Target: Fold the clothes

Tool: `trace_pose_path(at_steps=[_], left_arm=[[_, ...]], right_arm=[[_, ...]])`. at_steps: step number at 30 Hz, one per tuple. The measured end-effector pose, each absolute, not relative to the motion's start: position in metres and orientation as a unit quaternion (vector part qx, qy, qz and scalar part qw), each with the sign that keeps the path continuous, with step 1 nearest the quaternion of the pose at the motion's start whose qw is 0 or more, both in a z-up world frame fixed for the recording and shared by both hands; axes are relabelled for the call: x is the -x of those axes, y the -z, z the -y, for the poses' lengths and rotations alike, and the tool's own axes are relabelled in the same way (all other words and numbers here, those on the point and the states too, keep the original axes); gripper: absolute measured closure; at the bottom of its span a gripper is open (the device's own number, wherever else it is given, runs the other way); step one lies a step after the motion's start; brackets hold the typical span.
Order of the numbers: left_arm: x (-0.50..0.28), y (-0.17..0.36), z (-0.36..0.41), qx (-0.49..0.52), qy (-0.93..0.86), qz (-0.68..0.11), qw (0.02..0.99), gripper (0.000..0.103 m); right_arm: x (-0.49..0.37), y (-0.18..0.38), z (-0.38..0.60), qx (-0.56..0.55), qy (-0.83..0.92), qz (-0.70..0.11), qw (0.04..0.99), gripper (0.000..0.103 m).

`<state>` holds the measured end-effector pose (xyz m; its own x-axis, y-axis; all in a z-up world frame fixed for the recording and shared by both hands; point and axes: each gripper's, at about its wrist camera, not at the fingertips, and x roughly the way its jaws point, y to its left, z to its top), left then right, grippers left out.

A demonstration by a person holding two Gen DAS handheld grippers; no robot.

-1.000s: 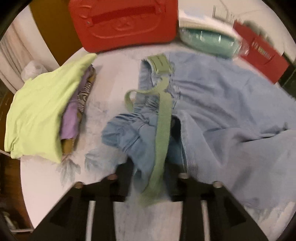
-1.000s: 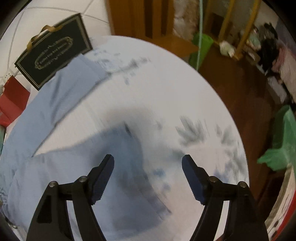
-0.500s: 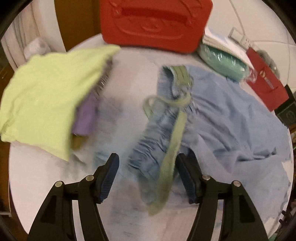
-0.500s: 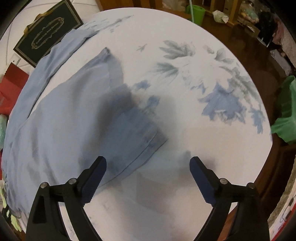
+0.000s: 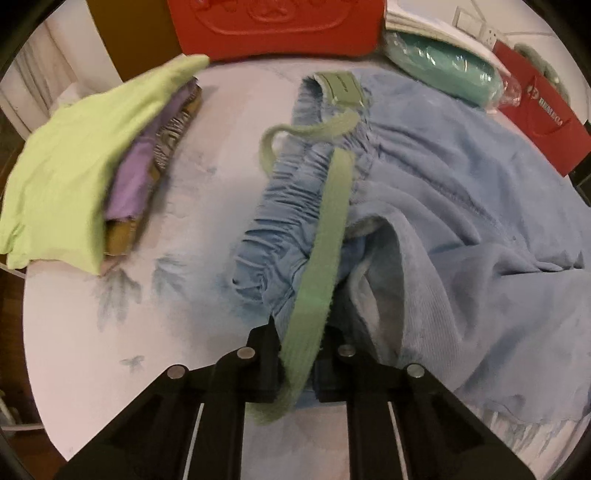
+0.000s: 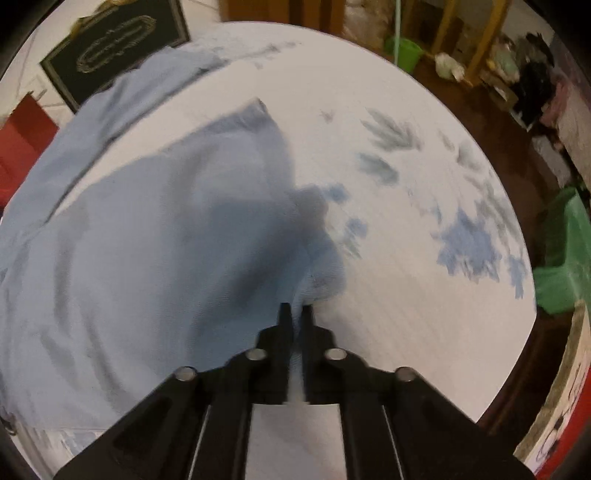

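Observation:
Light blue trousers [image 5: 461, 206] lie spread on a round white table [image 5: 92, 332]. Their gathered waistband [image 5: 280, 229] faces me, with a green drawstring [image 5: 325, 236] trailing over it. My left gripper [image 5: 295, 354] is shut on the waistband, the drawstring hanging between its fingers. In the right wrist view the trouser leg [image 6: 166, 258] lies across the table [image 6: 406, 295]. My right gripper [image 6: 294, 314] is shut on the leg's hem corner.
A folded stack with a lime green top [image 5: 81, 162] sits at the left. A red case [image 5: 280, 26], a teal packet [image 5: 443, 70] and a red bag [image 5: 543, 114] stand at the back. A black bag [image 6: 118, 55] and green plastic [image 6: 561, 258] lie beyond the table's edge.
Both grippers were open half a second ago. The left has closed on the waistband and the right has closed on the hem corner.

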<state>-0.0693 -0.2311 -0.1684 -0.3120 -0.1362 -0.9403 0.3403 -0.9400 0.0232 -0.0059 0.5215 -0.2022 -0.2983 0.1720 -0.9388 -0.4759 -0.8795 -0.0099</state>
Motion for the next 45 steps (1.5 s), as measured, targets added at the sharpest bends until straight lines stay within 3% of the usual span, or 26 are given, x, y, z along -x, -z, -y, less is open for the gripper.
trace_pose_path(at_steps=[7, 19, 22, 23, 24, 30, 41, 44, 45], left_arm=[[0.040, 0.147, 0.237, -0.560, 0.811, -0.088, 0.144, 0.095], [0.028, 0.174, 0.228, -0.596, 0.785, -0.062, 0.157, 0.095], [0.030, 0.161, 0.229, -0.590, 0.791, -0.066, 0.147, 0.085], [0.030, 0.154, 0.230, -0.586, 0.795, -0.068, 0.144, 0.066], [0.029, 0.145, 0.230, -0.578, 0.800, -0.068, 0.145, 0.052], [0.044, 0.100, 0.241, -0.531, 0.831, -0.071, 0.146, 0.047], [0.122, 0.133, 0.217, -0.559, 0.819, -0.080, 0.104, 0.047], [0.151, 0.127, 0.221, -0.557, 0.820, -0.080, 0.105, 0.034], [0.159, 0.127, 0.222, -0.554, 0.822, -0.076, 0.108, 0.029]], right_arm=[[-0.049, 0.150, -0.563, 0.508, -0.812, -0.174, 0.227, 0.101], [-0.077, 0.221, -0.582, 0.593, -0.745, -0.179, 0.249, 0.098], [-0.072, 0.212, -0.581, 0.597, -0.744, -0.158, 0.254, 0.071], [-0.071, 0.207, -0.580, 0.593, -0.748, -0.153, 0.255, 0.059], [-0.068, 0.199, -0.580, 0.586, -0.756, -0.150, 0.252, 0.056], [-0.034, 0.160, -0.586, 0.542, -0.796, -0.146, 0.224, 0.055], [0.076, 0.166, -0.580, 0.545, -0.812, -0.155, 0.139, 0.052], [0.114, 0.160, -0.570, 0.546, -0.815, -0.147, 0.126, 0.044], [0.129, 0.157, -0.566, 0.543, -0.818, -0.145, 0.121, 0.038]])
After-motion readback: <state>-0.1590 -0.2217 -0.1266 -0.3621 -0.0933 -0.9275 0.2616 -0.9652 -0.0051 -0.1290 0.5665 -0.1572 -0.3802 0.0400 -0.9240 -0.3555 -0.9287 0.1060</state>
